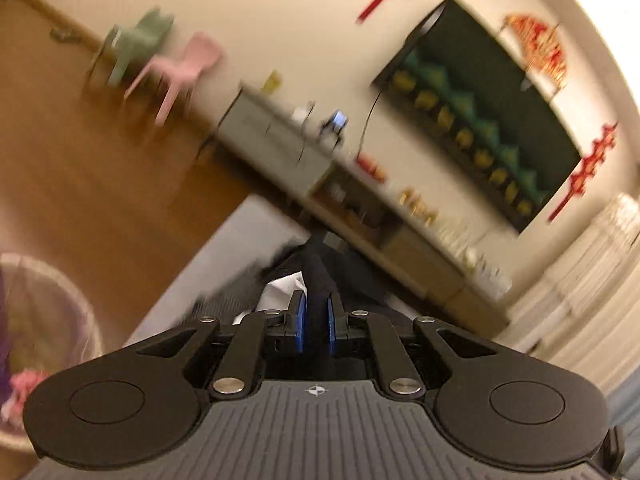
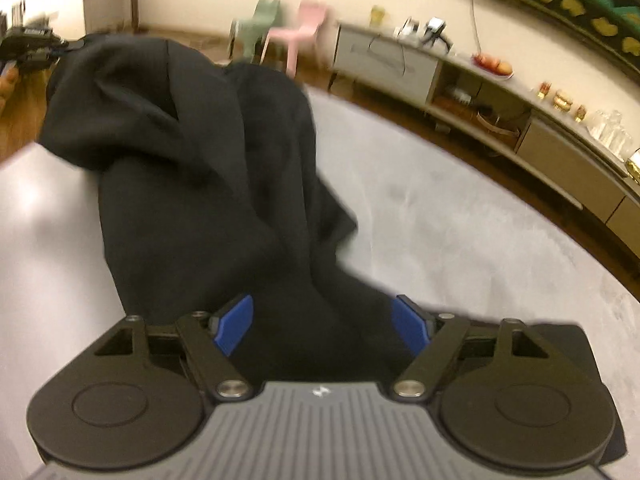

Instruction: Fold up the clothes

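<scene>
A black garment (image 2: pixel 192 168) hangs bunched above a grey surface (image 2: pixel 460 240). My left gripper (image 1: pixel 315 312) is shut on a fold of the black garment (image 1: pixel 316 276) and holds it up; a white tag (image 1: pixel 282 290) shows beside the fold. It also shows in the right wrist view (image 2: pixel 36 48) at the far upper left, holding the garment's top corner. My right gripper (image 2: pixel 322 326) is open, its blue pads (image 2: pixel 236 328) apart on either side of the lower black cloth, which passes between them.
A low grey sideboard (image 2: pixel 500 112) with small items runs along the wall. A pink chair (image 2: pixel 300 32) and a green chair (image 2: pixel 262 20) stand on the wooden floor (image 1: pixel 100 168). A round basket (image 1: pixel 44 332) with clothes sits at the left.
</scene>
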Demonstrator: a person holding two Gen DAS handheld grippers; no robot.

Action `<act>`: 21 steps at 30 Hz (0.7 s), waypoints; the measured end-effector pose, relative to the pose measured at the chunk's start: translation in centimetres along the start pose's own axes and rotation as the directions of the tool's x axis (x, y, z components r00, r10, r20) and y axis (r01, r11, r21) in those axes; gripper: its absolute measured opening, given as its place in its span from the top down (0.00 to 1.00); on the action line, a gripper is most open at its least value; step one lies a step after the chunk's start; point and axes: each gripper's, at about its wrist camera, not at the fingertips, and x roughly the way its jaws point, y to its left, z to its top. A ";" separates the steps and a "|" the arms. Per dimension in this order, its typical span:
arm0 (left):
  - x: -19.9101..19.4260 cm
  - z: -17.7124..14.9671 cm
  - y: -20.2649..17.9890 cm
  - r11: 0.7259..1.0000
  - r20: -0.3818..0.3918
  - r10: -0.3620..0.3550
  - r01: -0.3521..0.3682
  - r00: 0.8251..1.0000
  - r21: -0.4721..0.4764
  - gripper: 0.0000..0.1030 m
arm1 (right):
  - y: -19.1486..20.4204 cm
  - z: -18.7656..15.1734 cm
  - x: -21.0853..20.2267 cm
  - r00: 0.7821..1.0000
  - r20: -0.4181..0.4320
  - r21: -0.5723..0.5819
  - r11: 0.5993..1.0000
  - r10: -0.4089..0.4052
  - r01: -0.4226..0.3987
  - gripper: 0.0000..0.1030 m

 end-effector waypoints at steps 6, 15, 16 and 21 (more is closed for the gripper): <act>0.1 -0.6 0.5 1.000 -0.003 0.025 -0.025 1.000 -0.012 0.90 | -2.9 -5.6 -1.4 0.993 -0.104 0.060 0.996 -0.058 0.065 0.24; 0.0 -0.9 0.2 0.989 -0.039 0.146 -0.147 0.988 -0.014 0.77 | -10.1 -12.6 -6.2 0.967 -0.186 0.161 0.965 -0.174 0.205 0.22; -0.2 -0.9 0.0 0.988 -0.039 0.151 -0.152 0.988 -0.007 0.77 | -10.9 -12.8 -6.2 0.966 -0.188 0.161 0.964 -0.179 0.210 0.19; -0.2 -0.8 -1.8 0.982 -0.036 0.189 -0.188 0.981 0.032 0.77 | -12.6 -11.3 -3.9 0.981 -0.159 0.145 0.980 -0.113 0.136 0.13</act>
